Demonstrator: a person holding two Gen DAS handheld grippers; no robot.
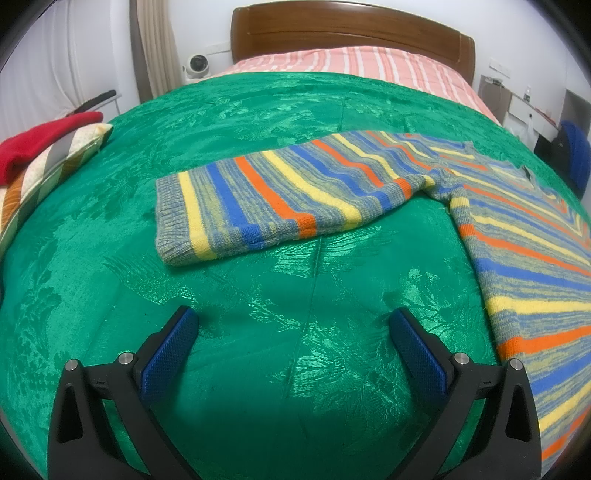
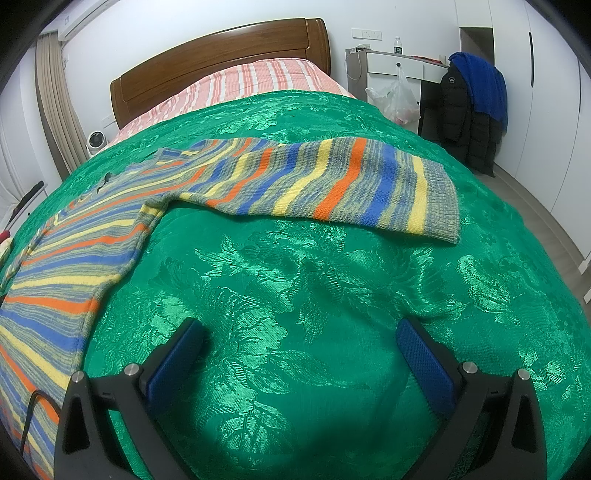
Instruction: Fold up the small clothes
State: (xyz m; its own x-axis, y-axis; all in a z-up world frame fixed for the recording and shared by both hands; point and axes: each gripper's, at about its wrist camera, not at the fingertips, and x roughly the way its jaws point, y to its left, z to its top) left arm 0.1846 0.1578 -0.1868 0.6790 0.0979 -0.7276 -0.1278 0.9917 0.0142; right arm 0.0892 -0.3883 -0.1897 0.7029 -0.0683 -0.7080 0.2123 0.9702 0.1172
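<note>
A small striped knit sweater (blue, yellow, orange, grey) lies flat on the green bedspread (image 1: pixel 258 369). In the left wrist view its left sleeve (image 1: pixel 266 203) stretches out toward the left and its body (image 1: pixel 535 280) runs off the right edge. In the right wrist view the other sleeve (image 2: pixel 340 188) stretches right and the body (image 2: pixel 62 273) lies at the left. My left gripper (image 1: pixel 293 325) is open and empty, above bare bedspread short of the sleeve. My right gripper (image 2: pixel 299 334) is open and empty, above the bedspread (image 2: pixel 314 369) short of its sleeve.
A patterned pillow (image 1: pixel 48 166) with a red garment (image 1: pixel 40 140) on it sits at the bed's left edge. The wooden headboard (image 1: pixel 351 33) and pink striped sheet (image 1: pixel 351 62) are at the far end. A chair with dark jackets (image 2: pixel 472 110) and a desk stand right of the bed.
</note>
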